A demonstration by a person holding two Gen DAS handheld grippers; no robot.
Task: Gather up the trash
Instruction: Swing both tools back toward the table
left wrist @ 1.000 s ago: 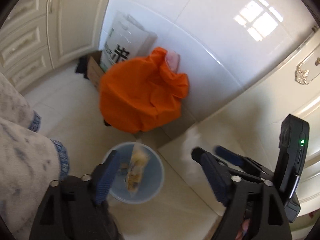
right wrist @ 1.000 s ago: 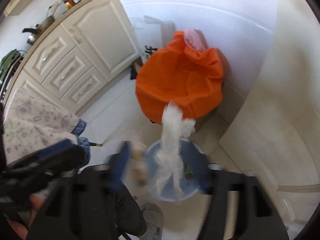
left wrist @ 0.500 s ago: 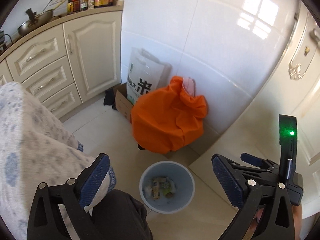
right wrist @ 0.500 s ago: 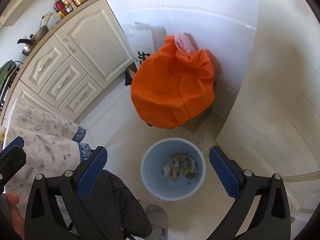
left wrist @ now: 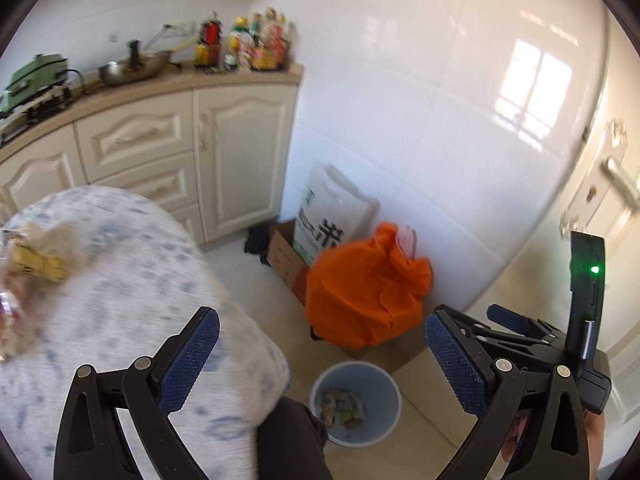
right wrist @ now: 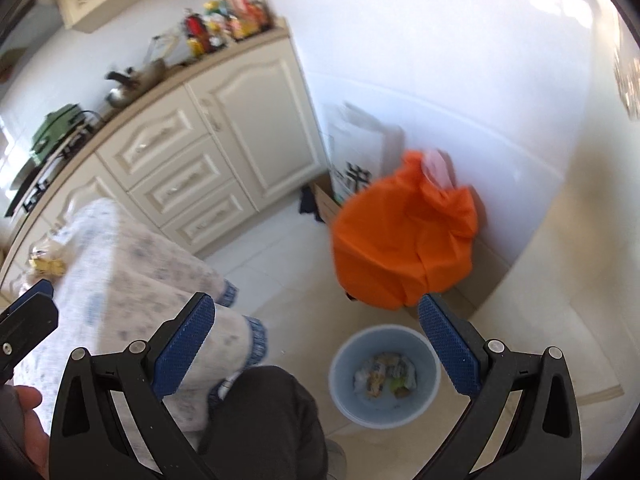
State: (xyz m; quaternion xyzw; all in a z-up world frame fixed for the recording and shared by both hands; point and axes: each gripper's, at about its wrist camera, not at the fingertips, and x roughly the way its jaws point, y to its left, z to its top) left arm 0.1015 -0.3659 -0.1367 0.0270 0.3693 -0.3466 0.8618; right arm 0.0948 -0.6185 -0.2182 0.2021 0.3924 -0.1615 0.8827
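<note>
A light blue bin [left wrist: 356, 404] stands on the floor below both grippers and holds several wrappers [left wrist: 342, 407]; it also shows in the right wrist view [right wrist: 384, 376] with the wrappers [right wrist: 386, 374] at its bottom. My left gripper [left wrist: 322, 360] is open and empty, high above the bin. My right gripper [right wrist: 316, 350] is open and empty, also high above it. More trash, a yellow wrapper among crumpled pieces [left wrist: 38, 264], lies on the floral-cloth table [left wrist: 132, 280] at the far left, also in the right wrist view [right wrist: 46, 264].
An orange bag [left wrist: 366, 300] sits on a cardboard box behind the bin, with a white sack [left wrist: 328, 220] against the tiled wall. Cream cabinets [left wrist: 180, 152] with bottles and a pan run along the left. A door [left wrist: 600, 208] is at the right. My dark-trousered leg [right wrist: 260, 420] is by the bin.
Both grippers have risen and tilted up, away from the bin. A second ago a wrapper and a white piece were dropping into the bin; now they lie inside, and the table has come into view.
</note>
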